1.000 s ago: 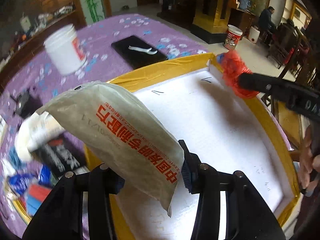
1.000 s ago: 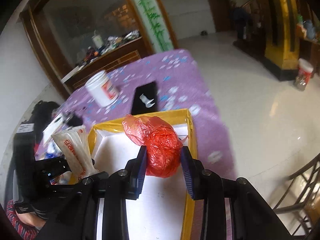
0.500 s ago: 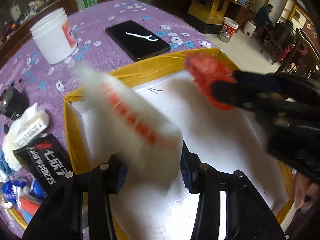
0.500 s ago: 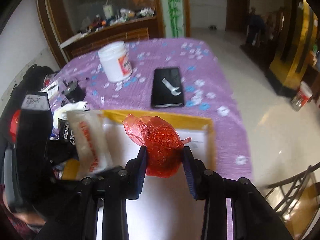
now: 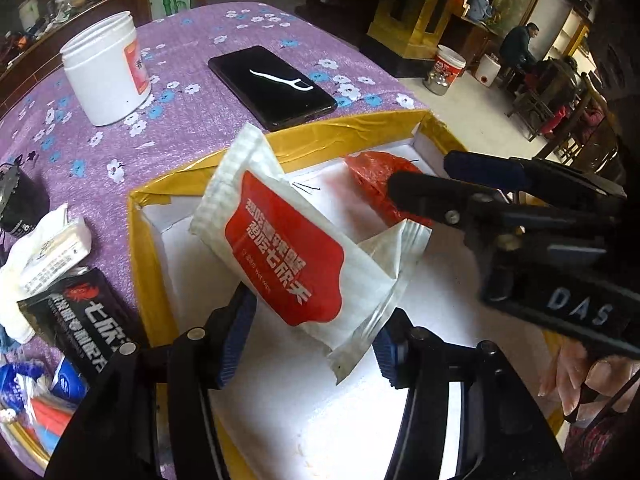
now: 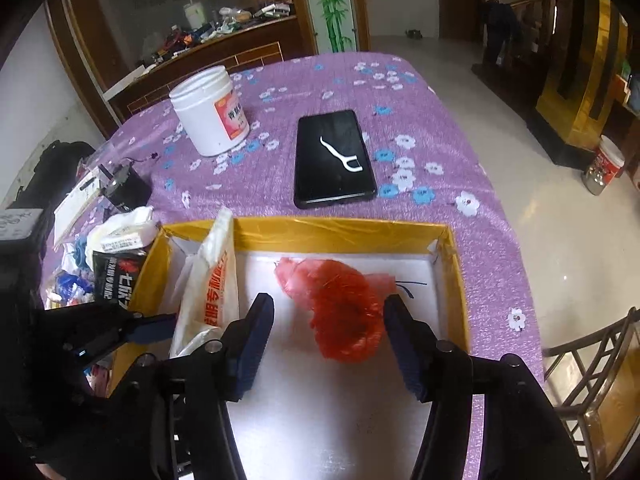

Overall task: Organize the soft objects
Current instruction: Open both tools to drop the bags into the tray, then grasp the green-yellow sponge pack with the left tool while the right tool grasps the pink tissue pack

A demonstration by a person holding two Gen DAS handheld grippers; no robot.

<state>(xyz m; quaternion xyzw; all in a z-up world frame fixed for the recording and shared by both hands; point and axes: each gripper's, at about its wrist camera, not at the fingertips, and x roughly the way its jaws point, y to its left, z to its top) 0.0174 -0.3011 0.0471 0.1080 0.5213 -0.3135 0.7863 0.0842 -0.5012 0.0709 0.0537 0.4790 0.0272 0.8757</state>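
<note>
Two claws are hanging over the yellow-rimmed tray (image 6: 452, 264) on the purple-clothed bench (image 6: 440, 112). The right claw (image 6: 328, 344) has just been opening; its pads are standing apart, clear of the red plastic bag (image 6: 344, 312) lying between them on the tray floor. The left claw (image 5: 308, 340) has also been opening, with the white wet-wipe packet (image 5: 280, 252) tilting between its pads; whether they are gripping it is unclear.

Both fisheye views are sharp and evenly daylit; the white tray floor (image 5: 432, 312) glares, straight lines bow, and the corners vignette to black.
</note>
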